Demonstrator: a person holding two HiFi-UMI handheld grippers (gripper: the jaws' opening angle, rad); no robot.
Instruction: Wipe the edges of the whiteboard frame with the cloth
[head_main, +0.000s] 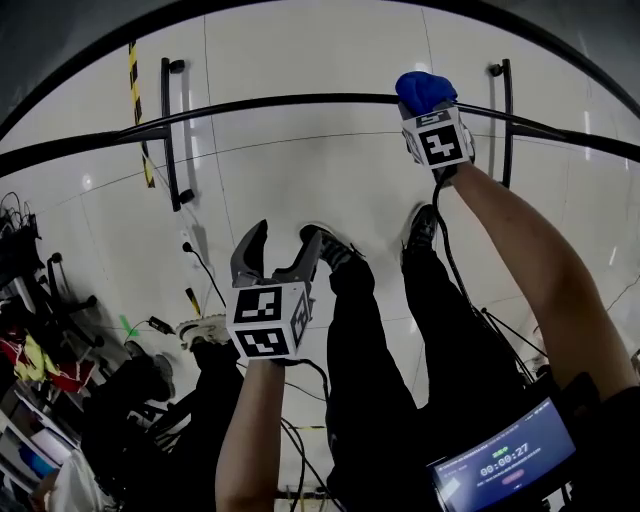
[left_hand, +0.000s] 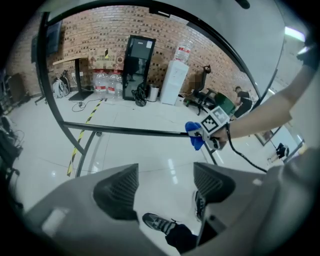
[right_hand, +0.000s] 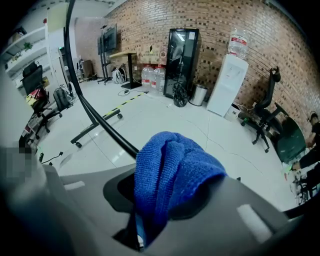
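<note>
Right gripper clamps a bunched blue cloth on the top edge of the whiteboard frame, near its right corner. Left gripper hangs wide and empty (well below). Risk: the cloth may snag and slip off the edge.

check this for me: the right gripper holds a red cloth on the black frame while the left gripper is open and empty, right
One slip: the cloth is blue, not red, as the right gripper view shows. The right gripper does hold it on the black frame, and the left gripper is open and empty.
</note>
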